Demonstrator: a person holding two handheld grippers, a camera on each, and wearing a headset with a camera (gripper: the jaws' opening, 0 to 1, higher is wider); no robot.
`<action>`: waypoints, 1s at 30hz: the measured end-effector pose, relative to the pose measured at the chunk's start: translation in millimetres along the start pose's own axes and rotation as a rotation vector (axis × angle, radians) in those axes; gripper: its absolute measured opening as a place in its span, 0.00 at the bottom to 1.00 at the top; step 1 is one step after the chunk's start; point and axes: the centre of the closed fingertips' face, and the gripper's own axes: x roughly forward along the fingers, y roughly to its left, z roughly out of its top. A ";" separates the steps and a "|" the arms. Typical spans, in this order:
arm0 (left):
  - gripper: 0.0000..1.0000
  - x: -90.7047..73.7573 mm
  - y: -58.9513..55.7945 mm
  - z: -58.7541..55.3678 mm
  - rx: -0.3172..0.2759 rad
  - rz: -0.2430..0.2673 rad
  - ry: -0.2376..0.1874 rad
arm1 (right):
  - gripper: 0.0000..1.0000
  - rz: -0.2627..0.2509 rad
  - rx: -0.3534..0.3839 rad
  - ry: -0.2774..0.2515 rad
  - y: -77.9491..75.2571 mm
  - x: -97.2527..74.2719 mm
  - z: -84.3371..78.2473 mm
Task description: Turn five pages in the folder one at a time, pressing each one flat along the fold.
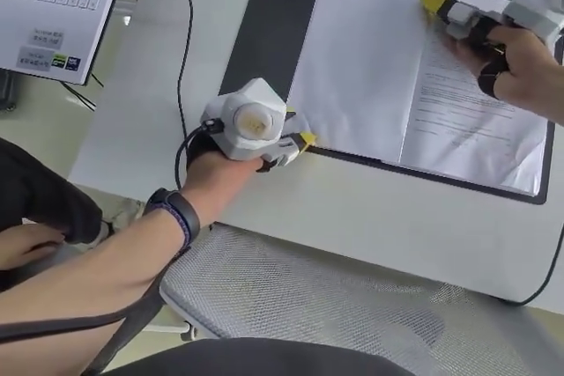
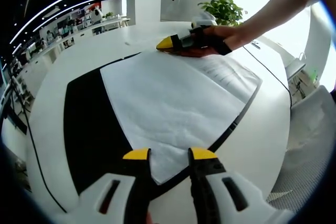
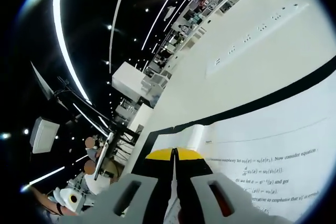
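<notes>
White workbench (image 1: 370, 217) carries a black folder (image 1: 264, 33) lying open in the centre of the frame. Left gripper (image 2: 170, 155), jaws apart, is at the blank page's (image 2: 168, 103) lower corner. Right gripper (image 1: 434, 3), jaws together, rests upper right on the fold.

left gripper (image 2: 169, 155), jaws apart, at page (image 2: 173, 98) corner

I'm looking at an open-plan office, white desk (image 1: 397, 226) with a laptop (image 1: 53, 6) at its corner, mesh chair (image 1: 291, 297) below me, potted plant (image 2: 223, 10) further off, rows of desks (image 2: 79, 32) beyond, long light strips (image 3: 58, 35) overhead.
</notes>
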 end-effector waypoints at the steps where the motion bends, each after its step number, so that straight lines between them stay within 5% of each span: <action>1: 0.27 0.1 -0.1 -0.1 -0.001 -0.001 0.000 | 0.00 0.008 -0.012 0.015 3.0 -1.8 -4.7; 30: 0.26 -1.9 -0.4 -1.8 0.014 -0.006 0.005 | 0.00 0.193 -0.127 0.263 88.2 -77.2 -141.4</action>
